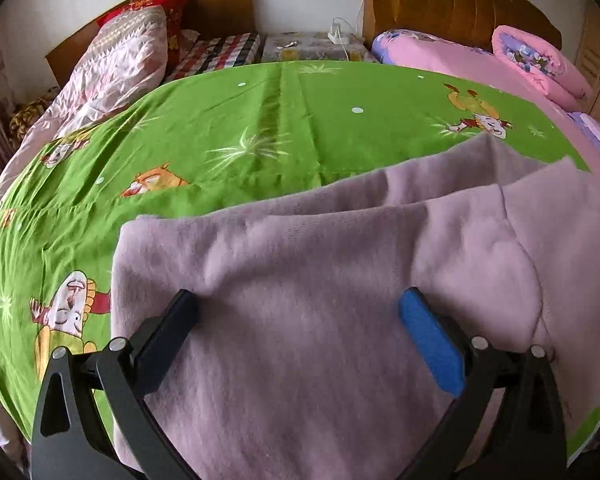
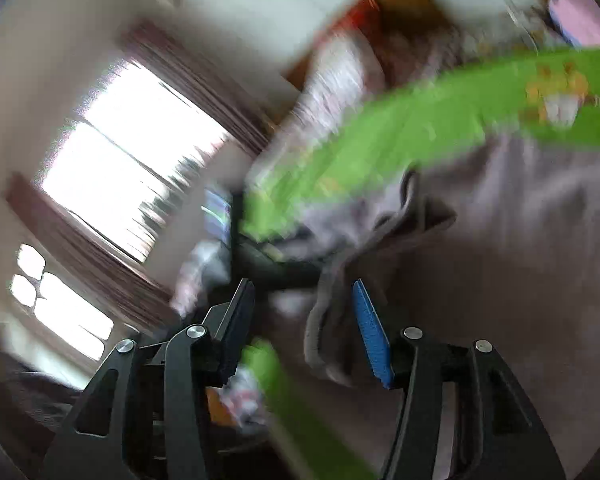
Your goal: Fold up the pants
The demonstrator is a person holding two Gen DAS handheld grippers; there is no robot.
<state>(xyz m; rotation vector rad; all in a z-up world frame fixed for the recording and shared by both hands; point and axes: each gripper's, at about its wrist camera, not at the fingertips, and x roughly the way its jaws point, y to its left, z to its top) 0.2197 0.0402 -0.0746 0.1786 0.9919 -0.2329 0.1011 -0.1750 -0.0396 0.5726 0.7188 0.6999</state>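
In the left wrist view, the pants (image 1: 320, 280), a soft lilac fleece pair, lie spread on a green cartoon-print sheet (image 1: 228, 120) that covers the bed. The left tool (image 1: 300, 312) hangs over them with its jaws spread wide and released; nothing is pinched between its black finger and its blue-padded finger (image 1: 430, 332). The cloth lies directly under and ahead of the tool, reaching on to the right, where a second layer overlaps the first along a curved seam. The left edge of the pants runs just beside the black finger. Beyond the sheet sit a pink patterned quilt (image 1: 128, 52), a red pillow (image 1: 168, 4) and a rolled pink blanket (image 1: 540, 60) against the wooden headboards.

The right wrist view is tilted and heavily blurred. The right tool (image 2: 304, 312) has its jaws partly apart, gripping nothing. A bunched edge of the pants (image 2: 500, 260) hangs just inside the blue pad, and whether it touches the pad I cannot tell. The bulk of the cloth lies to the right of the tool, on the green sheet (image 2: 400, 128). A bright window (image 2: 132, 152) with dark curtains fills the left.
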